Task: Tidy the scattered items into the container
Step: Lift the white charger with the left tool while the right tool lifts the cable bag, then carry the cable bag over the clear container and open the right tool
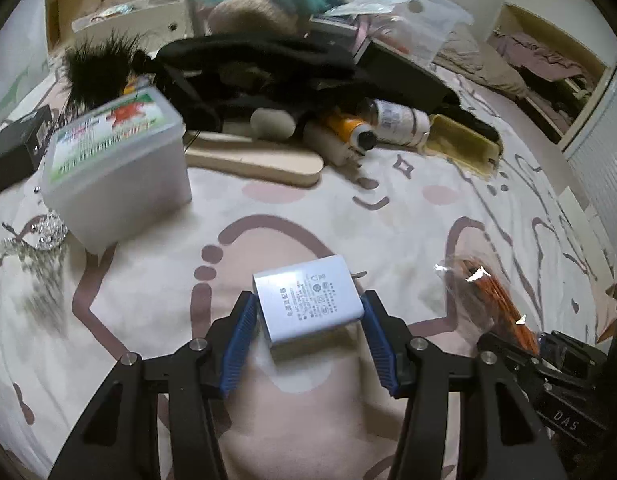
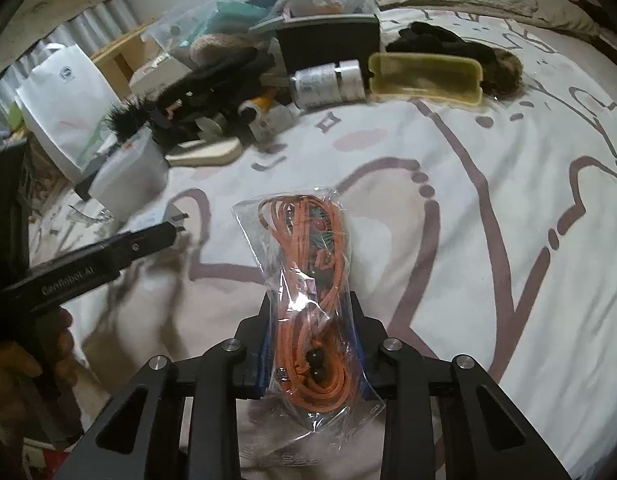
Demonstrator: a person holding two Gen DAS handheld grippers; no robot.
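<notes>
My left gripper is shut on a white power adapter, its blue pads pressing both sides, above the patterned bedsheet. My right gripper is shut on a clear bag of orange cord, which sticks out forward between the jaws. That bag also shows at the right of the left wrist view. The left gripper with the adapter shows at the left of the right wrist view. A clear plastic container packed with items lies at the far side of the bed; it also shows in the right wrist view.
A white lidded tub stands left. A pile of black fabric, a wooden insole, bottles, thread spool and a yellow case lie ahead. A white paper bag stands beside the bed.
</notes>
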